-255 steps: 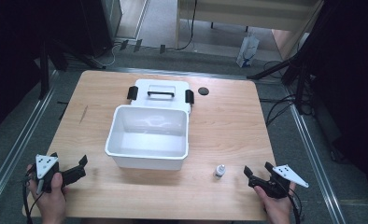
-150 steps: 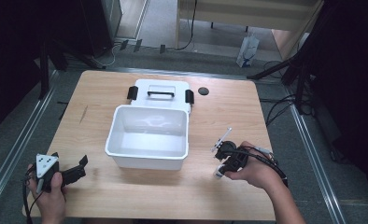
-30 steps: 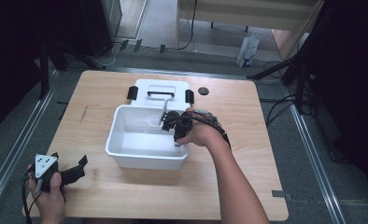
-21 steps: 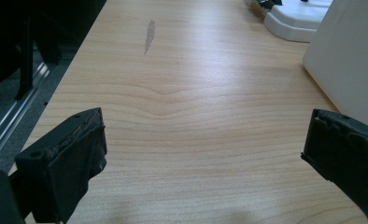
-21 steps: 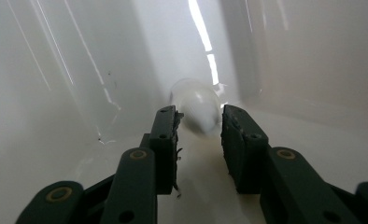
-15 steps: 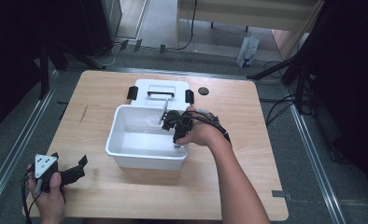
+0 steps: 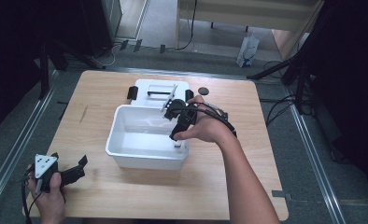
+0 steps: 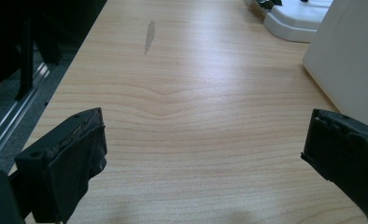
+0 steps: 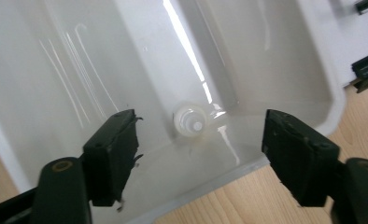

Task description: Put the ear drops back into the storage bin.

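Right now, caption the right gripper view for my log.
Open right gripper poised above small white bottle lying inside white bin.

Bare counter [image 7: 210,196] lies open ahead of the left claw [image 8: 205,154], bounded to its right by the white bin wall [image 8: 355,60]; bin interior open except a small white cap [image 9: 190,120].

In the high view the right gripper [image 7: 176,133] and hand hide most of the small white bottle [image 7: 177,146] in the white bin [image 7: 126,156] (its make too small to tell); the lid [image 7: 147,86] sits partly hidden behind.
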A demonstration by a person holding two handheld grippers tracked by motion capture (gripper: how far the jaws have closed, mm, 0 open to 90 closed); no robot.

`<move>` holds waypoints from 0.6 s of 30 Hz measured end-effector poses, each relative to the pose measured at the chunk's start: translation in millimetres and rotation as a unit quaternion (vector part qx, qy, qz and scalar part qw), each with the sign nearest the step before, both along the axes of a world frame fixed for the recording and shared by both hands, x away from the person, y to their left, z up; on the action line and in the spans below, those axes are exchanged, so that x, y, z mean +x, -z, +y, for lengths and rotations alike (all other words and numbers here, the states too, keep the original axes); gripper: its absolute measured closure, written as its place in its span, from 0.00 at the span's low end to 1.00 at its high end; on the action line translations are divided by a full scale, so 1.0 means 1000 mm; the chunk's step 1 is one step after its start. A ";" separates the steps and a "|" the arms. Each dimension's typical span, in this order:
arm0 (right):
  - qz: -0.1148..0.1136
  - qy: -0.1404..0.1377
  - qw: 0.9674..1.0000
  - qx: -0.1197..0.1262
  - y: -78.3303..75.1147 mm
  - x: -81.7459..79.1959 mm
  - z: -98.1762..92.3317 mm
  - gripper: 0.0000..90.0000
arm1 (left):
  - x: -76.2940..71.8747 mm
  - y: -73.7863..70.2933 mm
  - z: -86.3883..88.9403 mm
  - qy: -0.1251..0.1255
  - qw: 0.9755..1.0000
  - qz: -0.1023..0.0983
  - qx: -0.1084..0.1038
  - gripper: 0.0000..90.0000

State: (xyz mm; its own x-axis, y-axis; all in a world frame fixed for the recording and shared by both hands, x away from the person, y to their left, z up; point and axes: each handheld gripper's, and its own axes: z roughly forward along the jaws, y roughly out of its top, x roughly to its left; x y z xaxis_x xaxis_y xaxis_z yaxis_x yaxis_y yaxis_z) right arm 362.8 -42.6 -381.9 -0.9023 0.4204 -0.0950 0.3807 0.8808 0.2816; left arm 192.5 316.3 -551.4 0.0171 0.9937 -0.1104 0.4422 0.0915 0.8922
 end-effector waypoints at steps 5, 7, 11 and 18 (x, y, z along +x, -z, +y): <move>-0.013 0.027 0.999 0.010 -0.014 -0.005 -0.009 0.11 | 0.000 0.000 0.000 0.000 1.000 0.001 0.000 0.00; -0.017 0.037 0.999 0.011 -0.018 -0.006 -0.015 0.06 | 0.000 0.000 0.000 0.000 1.000 0.001 0.001 0.00; -0.023 0.054 0.998 0.007 -0.024 -0.010 -0.030 0.00 | 0.000 0.000 0.000 0.000 1.000 0.001 0.000 0.00; -0.027 0.082 0.996 0.009 -0.024 -0.017 -0.057 0.00 | 0.000 0.000 0.000 0.000 1.000 0.001 0.001 0.00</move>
